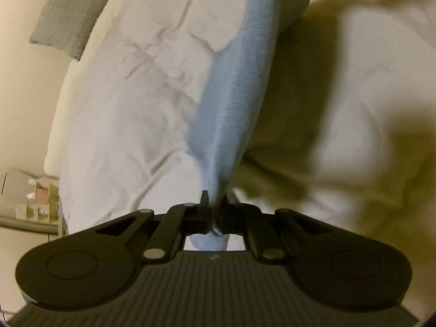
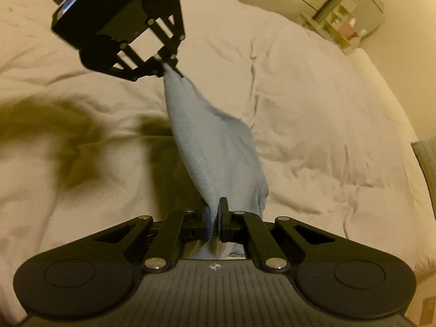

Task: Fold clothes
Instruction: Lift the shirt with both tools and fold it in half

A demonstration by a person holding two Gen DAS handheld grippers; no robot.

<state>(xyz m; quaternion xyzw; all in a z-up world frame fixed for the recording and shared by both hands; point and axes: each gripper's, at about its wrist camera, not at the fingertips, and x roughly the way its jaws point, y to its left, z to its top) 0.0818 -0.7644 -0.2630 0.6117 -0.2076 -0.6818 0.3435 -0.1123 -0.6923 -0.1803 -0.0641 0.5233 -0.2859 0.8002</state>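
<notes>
Garment: we hold one light blue cloth [image 2: 215, 147] stretched in the air between both grippers, above the bed.
Left gripper [image 2: 170, 66]: jaws pinched on one end of the cloth.
Right gripper [image 2: 215, 218]: jaws clamped on the other end.
Bed: white rumpled duvet [image 2: 313, 103]; grey cushion [image 1: 70, 17] at its edge.

Light blue garment [image 1: 239, 87] runs off the top edge in left wrist view, far end unseen; its pinched edge is hidden inside the left gripper [image 1: 215, 204]. Shelf items [image 2: 346, 24] beyond the white duvet [image 2: 313, 95] too small and blurred to identify.
</notes>
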